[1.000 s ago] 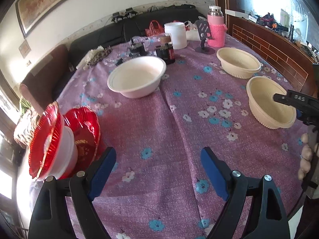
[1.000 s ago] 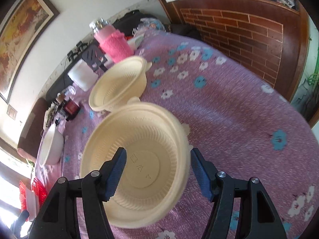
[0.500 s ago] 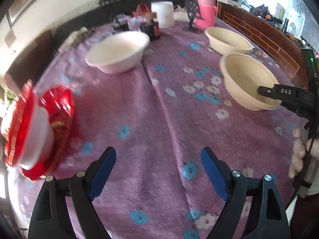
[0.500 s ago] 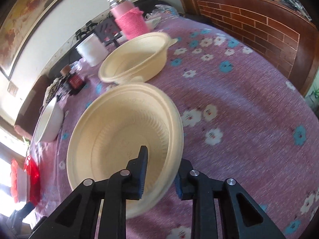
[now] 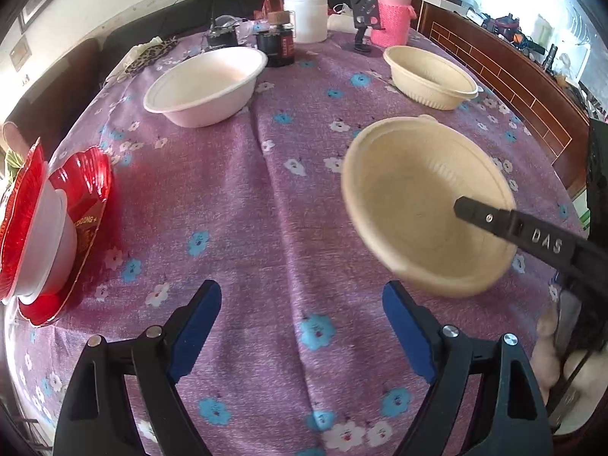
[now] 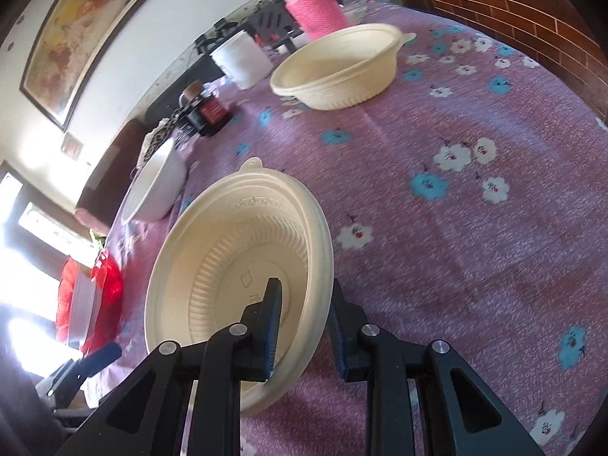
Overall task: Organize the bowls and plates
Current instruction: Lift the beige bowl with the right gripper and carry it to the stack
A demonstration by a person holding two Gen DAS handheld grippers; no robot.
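Cream bowls number two: right hand-held gripper [image 6: 302, 326] pinches one [image 6: 239, 273], left hand-held gripper [image 5: 302, 336] spread.

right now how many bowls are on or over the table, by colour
cream bowls: 2, one held tilted in the right gripper, one by the pink flask
white bowls: 2, one alone on the cloth, one sitting in the red plates
total: 4

I see the stack of red foil plates with white bowls [image 5: 34, 228] cut by the left edge; the small dark jar's red label [image 6: 212, 112] is unreadable, and the window [image 6: 22, 250] glare blows out.
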